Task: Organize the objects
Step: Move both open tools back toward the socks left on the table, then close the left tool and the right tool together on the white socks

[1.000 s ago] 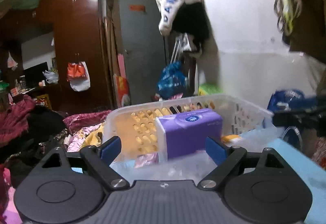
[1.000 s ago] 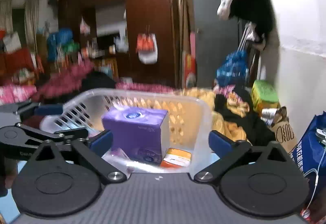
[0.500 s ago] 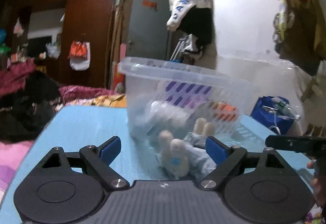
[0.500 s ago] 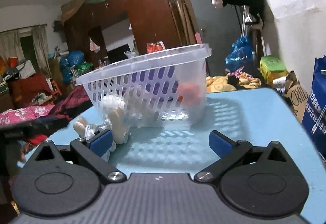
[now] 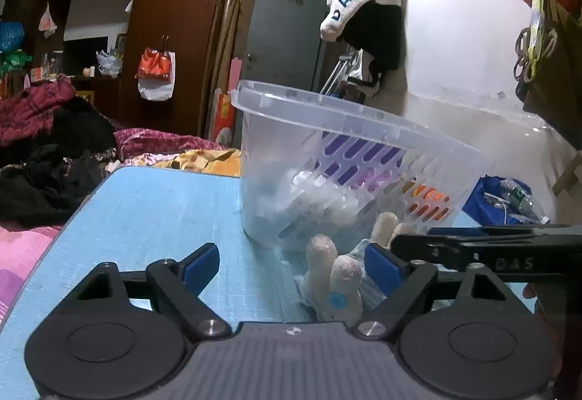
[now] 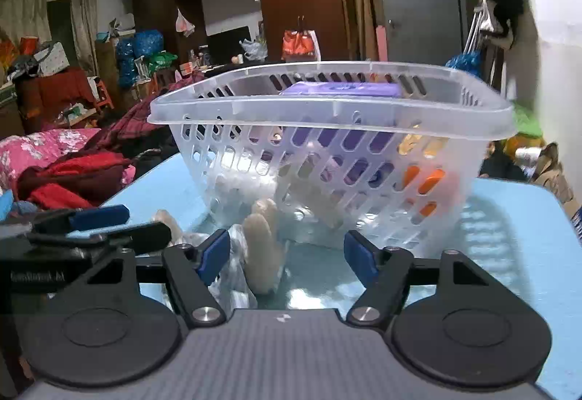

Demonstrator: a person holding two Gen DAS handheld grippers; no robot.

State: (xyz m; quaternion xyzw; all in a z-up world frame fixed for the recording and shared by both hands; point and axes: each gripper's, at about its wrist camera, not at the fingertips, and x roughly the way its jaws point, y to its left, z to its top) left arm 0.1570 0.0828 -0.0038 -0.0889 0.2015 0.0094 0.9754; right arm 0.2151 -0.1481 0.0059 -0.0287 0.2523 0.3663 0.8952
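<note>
A clear plastic basket (image 5: 363,130) (image 6: 327,112) stands on the blue table (image 5: 152,210) (image 6: 509,218). Inside it are a purple box (image 6: 342,88) and an orange item (image 6: 422,179). A beige plush toy in a clear wrapper (image 5: 334,276) (image 6: 260,247) lies on the table in front of the basket. My left gripper (image 5: 291,265) is open, low over the table, with the toy just inside its right finger. My right gripper (image 6: 287,254) is open, with the toy by its left finger. Each gripper shows at the edge of the other's view.
Piles of clothes (image 5: 54,159) (image 6: 72,174) lie on a bed beyond the table's left edge. A dark wardrobe (image 5: 163,18) and a grey door (image 5: 283,36) stand behind. A blue bag with bottles (image 5: 509,200) sits by the white wall at right.
Both grippers have dropped from above the basket to table level in front of it. They now sit close around the plush toy, and the right one has moved nearer to it.
</note>
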